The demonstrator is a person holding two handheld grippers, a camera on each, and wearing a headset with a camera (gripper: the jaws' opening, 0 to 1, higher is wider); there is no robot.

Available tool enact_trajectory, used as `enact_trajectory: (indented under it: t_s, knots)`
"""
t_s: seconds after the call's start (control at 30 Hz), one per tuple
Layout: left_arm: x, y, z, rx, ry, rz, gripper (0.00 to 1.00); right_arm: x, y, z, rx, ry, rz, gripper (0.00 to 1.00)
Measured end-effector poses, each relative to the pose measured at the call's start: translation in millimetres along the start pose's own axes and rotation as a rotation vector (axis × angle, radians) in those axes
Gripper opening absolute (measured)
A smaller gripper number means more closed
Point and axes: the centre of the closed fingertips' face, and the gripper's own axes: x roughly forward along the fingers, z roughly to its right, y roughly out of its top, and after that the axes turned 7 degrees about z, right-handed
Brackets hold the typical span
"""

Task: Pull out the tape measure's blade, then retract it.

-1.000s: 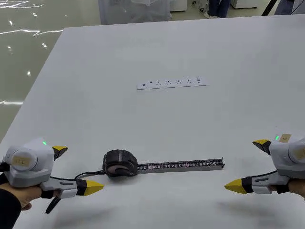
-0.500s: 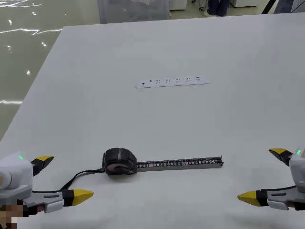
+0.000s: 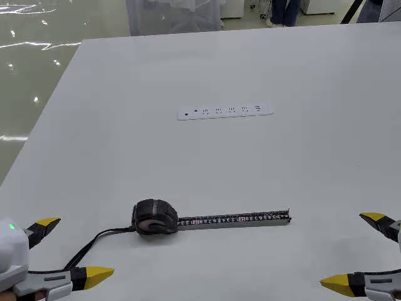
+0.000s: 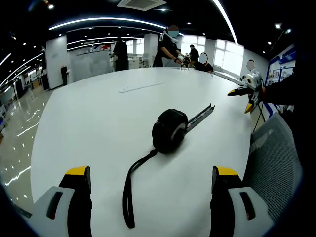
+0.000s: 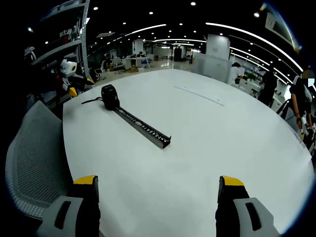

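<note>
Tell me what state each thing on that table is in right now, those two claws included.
tape measure: resting on the table, held by neither gripper.
blade: pulled out, lying flat on the table.
strap: loose, trailing on the table.
left gripper: open, empty, apart from the tape measure.
right gripper: open, empty, apart from the blade's tip.
power strip: lying flat, nothing plugged in.

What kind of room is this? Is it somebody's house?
Probably not a house. It looks like a big open office or lab: long strip lights on the ceiling, other people standing farther off, and a large white table with a power strip.
</note>
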Motion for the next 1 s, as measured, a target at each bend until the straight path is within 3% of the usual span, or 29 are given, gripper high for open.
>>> enact_trajectory:
  t_s: [0.27, 0.37, 0.43, 0.5, 0.73, 1.0]
  knots:
    - [-5.9, -5.7, 2.2, 0.020, 0.007, -0.008, 0.99, -9.1, -4.3, 0.9, 0.020, -0.005, 0.006, 0.99]
    - [-5.7, -3.2, 1.2, 0.021, 0.013, 0.007, 0.99, -9.0, -1.9, -1.9, 0.031, 0.002, 0.013, 0.99]
    - [-5.6, 0.3, 2.3, -0.015, 0.003, 0.013, 0.99, -8.6, -1.0, -2.1, 0.021, 0.006, 0.008, 0.99]
    - [-5.0, 3.3, 0.5, -0.002, 0.010, 0.019, 0.99, -8.3, 0.5, -1.6, 0.018, 0.010, 0.010, 0.99]
    - [-2.8, 3.7, 1.4, 0.003, 0.003, 0.005, 0.99, -8.2, 3.7, -5.1, 0.014, 0.022, 0.012, 0.99]
    - [0.1, 1.5, 5.3, 0.022, -0.007, -0.013, 0.99, -10.7, -5.6, -2.8, -0.003, 0.004, -0.004, 0.99]
